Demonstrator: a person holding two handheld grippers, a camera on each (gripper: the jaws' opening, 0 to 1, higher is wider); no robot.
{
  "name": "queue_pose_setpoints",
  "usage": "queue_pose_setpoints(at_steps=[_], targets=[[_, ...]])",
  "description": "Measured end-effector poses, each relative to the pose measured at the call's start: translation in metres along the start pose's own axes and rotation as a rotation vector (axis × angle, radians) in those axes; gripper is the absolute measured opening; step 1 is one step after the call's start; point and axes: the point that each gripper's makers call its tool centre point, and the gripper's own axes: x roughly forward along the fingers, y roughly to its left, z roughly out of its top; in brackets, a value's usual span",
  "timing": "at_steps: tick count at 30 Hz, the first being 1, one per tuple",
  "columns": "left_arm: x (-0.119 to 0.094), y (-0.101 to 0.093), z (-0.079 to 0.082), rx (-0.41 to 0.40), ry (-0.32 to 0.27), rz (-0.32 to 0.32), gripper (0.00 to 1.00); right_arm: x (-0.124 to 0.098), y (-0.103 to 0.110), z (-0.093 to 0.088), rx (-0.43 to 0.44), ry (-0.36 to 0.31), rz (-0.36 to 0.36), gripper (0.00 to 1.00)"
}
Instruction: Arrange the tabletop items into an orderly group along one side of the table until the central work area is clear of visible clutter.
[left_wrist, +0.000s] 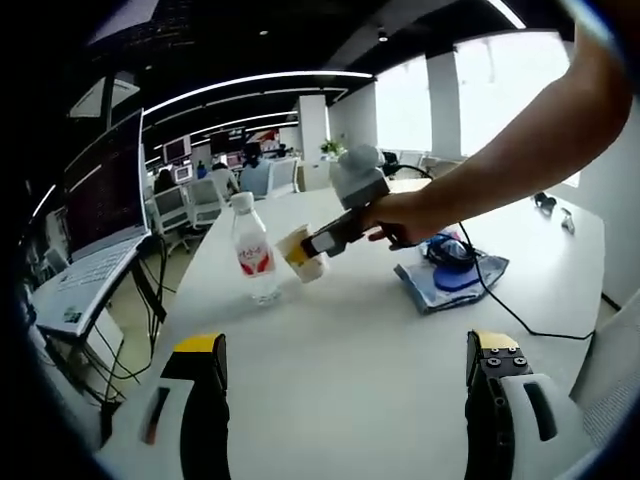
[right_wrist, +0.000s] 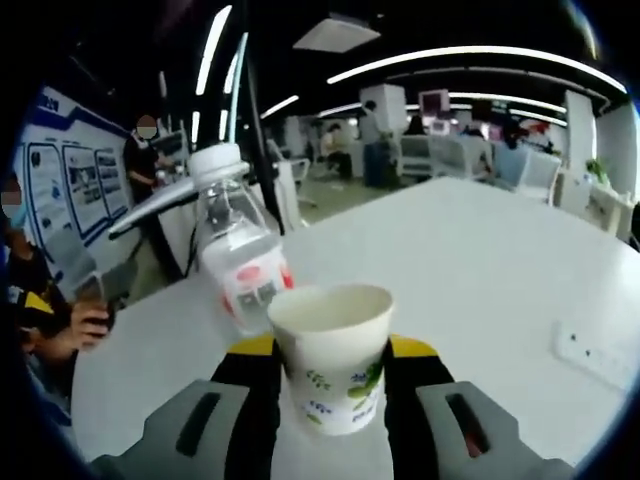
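Note:
My right gripper (right_wrist: 332, 348) is shut on a white paper cup (right_wrist: 330, 370) with green print, its open mouth facing up in the right gripper view. A clear water bottle (right_wrist: 240, 250) with a white cap and red label stands just behind the cup, to the left. In the left gripper view the same cup (left_wrist: 300, 255) is tilted, held by the right gripper (left_wrist: 320, 243) just right of the bottle (left_wrist: 252, 250); a person's arm reaches in from the upper right. My left gripper (left_wrist: 345, 370) is open over bare white table (left_wrist: 340, 330), nearer than both objects.
A blue cloth (left_wrist: 450, 275) with a dark blue item on it lies right of the cup, and a black cable (left_wrist: 520, 320) runs past it. An open laptop (left_wrist: 90, 240) sits off the table's left edge. A white socket block (right_wrist: 600, 350) lies on the table at right.

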Motion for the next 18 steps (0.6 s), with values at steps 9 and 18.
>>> queue_pose_setpoints(at_steps=[9, 18], targets=[[-0.0013, 0.0014, -0.0036, -0.001, 0.008, 0.003, 1.00, 0.0033, 0.0021, 0.0008, 0.032, -0.023, -0.022, 0.37], [0.0003, 0.0022, -0.0039, -0.005, 0.008, 0.004, 1.00, 0.0066, -0.0005, -0.0024, 0.022, -0.035, -0.034, 0.36]])
